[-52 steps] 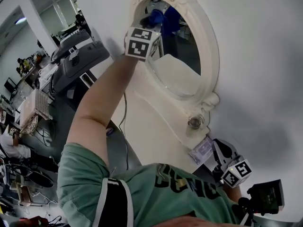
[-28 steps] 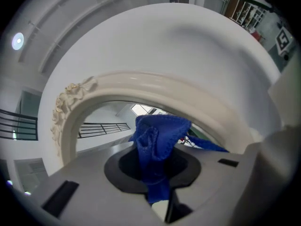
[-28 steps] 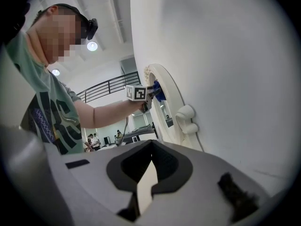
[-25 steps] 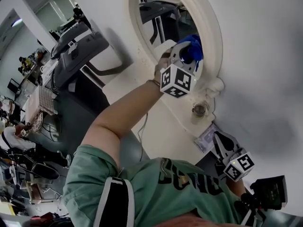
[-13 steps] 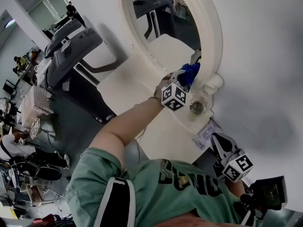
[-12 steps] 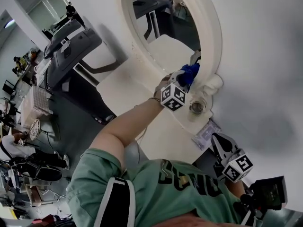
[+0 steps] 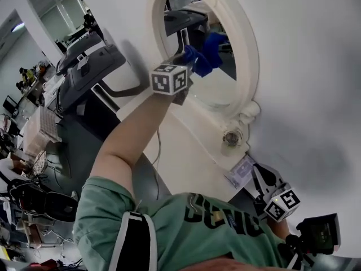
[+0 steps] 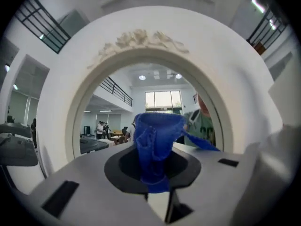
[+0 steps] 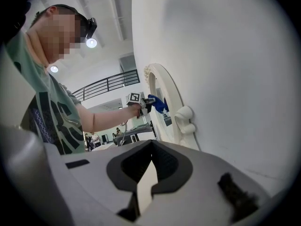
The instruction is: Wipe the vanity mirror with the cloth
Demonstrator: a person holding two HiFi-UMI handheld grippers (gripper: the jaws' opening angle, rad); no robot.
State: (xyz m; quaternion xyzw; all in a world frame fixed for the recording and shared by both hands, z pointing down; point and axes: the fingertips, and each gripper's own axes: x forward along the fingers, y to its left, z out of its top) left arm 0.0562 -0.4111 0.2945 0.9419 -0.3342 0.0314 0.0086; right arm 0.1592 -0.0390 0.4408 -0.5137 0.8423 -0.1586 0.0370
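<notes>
The wall [image 7: 316, 66] backs a white table [image 7: 186, 145], and on that table the oval mirror [image 7: 217, 86] stands in its ornate frame, leaning back against the wall. Your left gripper [image 7: 185, 66] is raised to the middle of the glass, towards its left side, and is clamped on the blue cloth [image 7: 198, 61]. The cloth [image 8: 155, 145] bunches out past the jaws towards the mirror, though you cannot tell from here whether it actually presses on the glass. Your right gripper [image 7: 260, 176] hangs low by the table's near corner, pinched together on nothing [image 9: 146, 182], so nothing steadies the mirror. That is the main risk: push too hard with one arm and the frame may rock or slide along the wall. The wad looks small, so tilting your wrist could bring a hard jaw tip onto the glass and scratch it. The grip also seems to hold only a fold, and a long drag may pull the cloth free. Near the mirror's foot sits a small glass jar [image 7: 230, 138]; a low sweep could knock it over.
</notes>
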